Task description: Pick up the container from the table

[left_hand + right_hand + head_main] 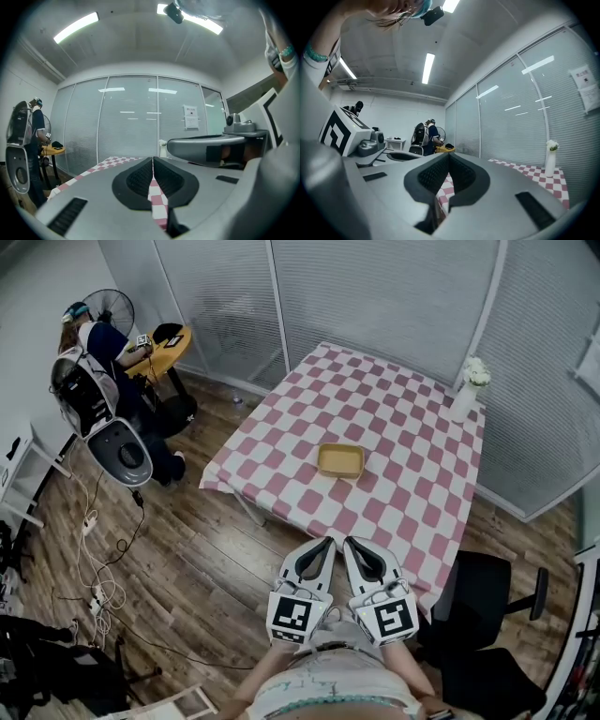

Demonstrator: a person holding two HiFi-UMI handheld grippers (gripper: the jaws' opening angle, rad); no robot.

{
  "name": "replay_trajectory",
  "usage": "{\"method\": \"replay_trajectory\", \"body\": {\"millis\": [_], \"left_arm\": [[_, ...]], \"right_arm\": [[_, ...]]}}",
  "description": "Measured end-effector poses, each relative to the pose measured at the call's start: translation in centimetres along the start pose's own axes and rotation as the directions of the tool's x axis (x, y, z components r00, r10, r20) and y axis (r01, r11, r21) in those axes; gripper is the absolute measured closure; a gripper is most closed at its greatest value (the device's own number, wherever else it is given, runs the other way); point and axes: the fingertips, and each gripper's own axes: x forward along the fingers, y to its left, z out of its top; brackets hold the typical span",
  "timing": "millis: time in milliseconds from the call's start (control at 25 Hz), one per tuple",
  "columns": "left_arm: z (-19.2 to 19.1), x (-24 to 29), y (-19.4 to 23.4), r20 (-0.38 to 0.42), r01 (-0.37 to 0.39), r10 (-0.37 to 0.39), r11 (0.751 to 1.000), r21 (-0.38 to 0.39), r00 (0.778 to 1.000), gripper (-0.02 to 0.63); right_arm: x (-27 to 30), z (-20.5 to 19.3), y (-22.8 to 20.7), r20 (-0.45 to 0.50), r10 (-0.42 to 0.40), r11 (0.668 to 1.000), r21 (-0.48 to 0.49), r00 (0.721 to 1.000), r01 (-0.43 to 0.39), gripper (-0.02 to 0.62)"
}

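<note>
The left gripper point(326, 545) and right gripper point(351, 545) are both clenched empty, so reaching the yellow container point(340, 460) at twelve o'clock unopened would likely shove it away.

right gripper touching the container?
Apart. The head view shows the right gripper at the near edge of the table, with open checked cloth between it and the container.

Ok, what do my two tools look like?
Both the left tool and right tool are light grey tapered shells with black ribbed pads inside. Each carries a white cube printed with black square markers.
</note>
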Motion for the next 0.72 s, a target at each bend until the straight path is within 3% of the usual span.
{"method": "replay_trajectory", "body": {"millis": [320,720], "left_arm": [[0.8,2.6,1.6,-0.006,0.011,-0.011,1.0,0.018,1.0,0.589],[1.5,8.7,6.7,-0.015,0.152,-0.151,0.988,0.032,0.988,0.589]], "right_arm": [[2.6,0.1,-2.1,0.009,-0.016,0.999,0.036,1.0,0.016,0.603],[9.3,-0.6,-5.9,0.0,-0.166,0.984,0.063,0.986,0.166,0.603]]}}
